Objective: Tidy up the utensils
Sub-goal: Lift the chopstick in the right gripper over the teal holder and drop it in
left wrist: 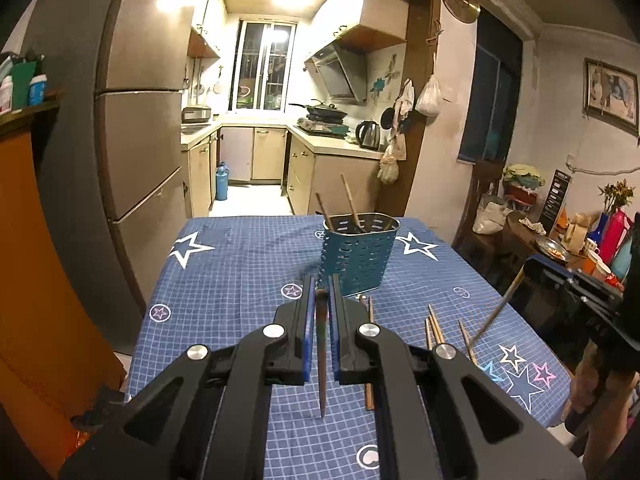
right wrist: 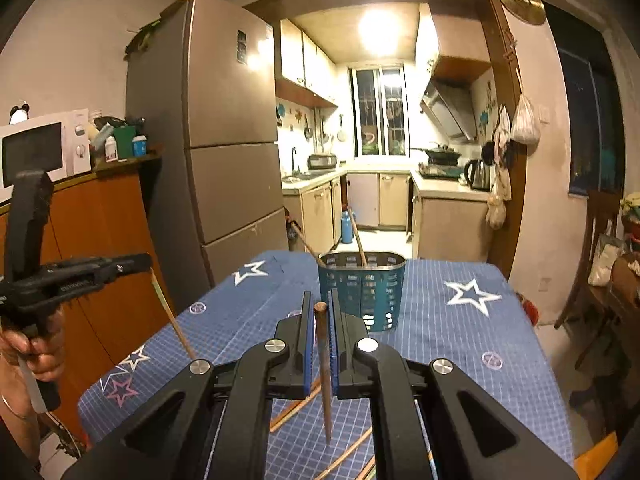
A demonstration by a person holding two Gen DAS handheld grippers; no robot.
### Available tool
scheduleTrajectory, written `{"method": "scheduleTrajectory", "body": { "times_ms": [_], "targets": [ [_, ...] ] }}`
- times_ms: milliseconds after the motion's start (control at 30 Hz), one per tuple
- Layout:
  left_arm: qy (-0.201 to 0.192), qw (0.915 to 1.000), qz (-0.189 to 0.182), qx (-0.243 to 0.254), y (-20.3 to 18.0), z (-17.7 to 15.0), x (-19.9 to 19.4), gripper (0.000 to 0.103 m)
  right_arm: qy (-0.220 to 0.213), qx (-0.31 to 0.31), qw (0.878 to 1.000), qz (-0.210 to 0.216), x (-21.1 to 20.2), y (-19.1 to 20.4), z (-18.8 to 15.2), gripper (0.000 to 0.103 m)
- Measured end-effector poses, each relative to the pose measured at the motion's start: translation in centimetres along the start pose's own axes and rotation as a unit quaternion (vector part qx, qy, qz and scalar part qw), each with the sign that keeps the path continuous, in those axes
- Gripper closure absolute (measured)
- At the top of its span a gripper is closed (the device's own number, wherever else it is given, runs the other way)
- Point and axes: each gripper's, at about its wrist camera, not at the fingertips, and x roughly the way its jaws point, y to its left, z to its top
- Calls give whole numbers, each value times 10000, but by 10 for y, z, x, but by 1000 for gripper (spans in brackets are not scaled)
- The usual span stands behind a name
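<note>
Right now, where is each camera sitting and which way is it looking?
Left wrist: rides on the left tool, which pinches a chopstick; looks across the table at the blue holder and kitchen; the right tool shows at its right edge.
Right wrist: rides on the right tool, gripping a chopstick; same direction; the left tool and hand show at its left.
Shared: holder, table, kitchen.

We see a teal perforated holder (left wrist: pixel 360 254) on a blue grid tablecloth (left wrist: pixel 240 280) printed with white stars.
</note>
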Motion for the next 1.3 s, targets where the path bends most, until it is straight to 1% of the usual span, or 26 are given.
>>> {"method": "scheduleTrajectory", "body": {
  "times_ms": [100,300,433,700,867,1000,1133,1300],
  "targets": [
    [-5,9998,167,142,-11,-1,3,98,-80,1,10000,37,-6,-1,6,95],
    [-10,9976,565,389,-30,-3,9,97,-106,58,9999,61,-9,-2,7,95],
    [-68,9943,889,590,-41,-4,10,97,-106,74,9999,78,-10,-2,7,95],
    [-195,9880,1312,796,-52,-2,9,97,-126,96,9998,92,-11,-1,10,95],
    [-219,9870,1371,814,-55,5,11,97,-117,76,9999,63,-4,-5,24,95],
    [-255,9865,1370,861,-61,20,16,97,-120,111,9999,5,12,-15,48,95],
    [-379,9878,1231,879,-67,51,26,97,-121,224,9997,-54,33,-30,78,95],
    [-577,9911,933,758,-74,115,45,98,-233,237,9991,-256,61,-46,123,95]
  ]
}}
